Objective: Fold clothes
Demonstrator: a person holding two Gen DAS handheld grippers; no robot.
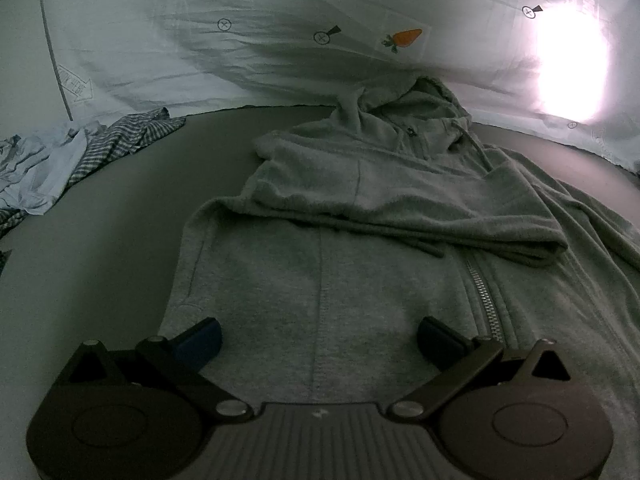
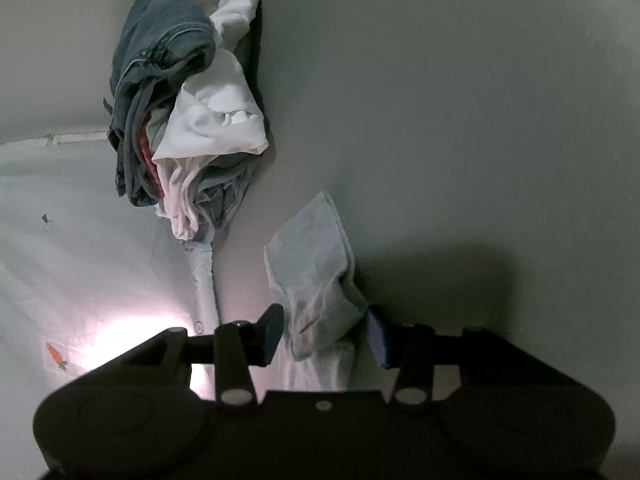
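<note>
Clothes are the job, and a grey zip hoodie [image 1: 360, 248] fills the centre of the left wrist view, lying flat on the dark bench [image 1: 132, 208]. One sleeve is already brought across its chest in a band from centre to right, and the hood sits bunched above that, toward the upper middle of the frame. The lower body of the hoodie is spread out with the zipper [image 1: 484, 292] running down at lower right; the bottom half is not yet folded up, so I judge this garment to be partway through, with the far side and the final fold still to come.

The left gripper [image 1: 318, 338] hovers low over the hem area, its fingers wide apart and holding nothing.

In the right wrist view the right gripper [image 2: 324, 332] has its fingers set narrow around a pale cloth [image 2: 316, 276], a limp, sock-like piece whose free end reaches toward the middle of the frame. The pads look close against it, though I cannot tell whether they actually pinch it.

More work waits: a crumpled pile of jeans and white garments [image 2: 188, 112] sits in the upper left of the right view, and a heap of checked and light blue shirts [image 1: 76, 156] lies at the left edge of the left view. A carrot-print sheet [image 1: 280, 40] hangs behind.
</note>
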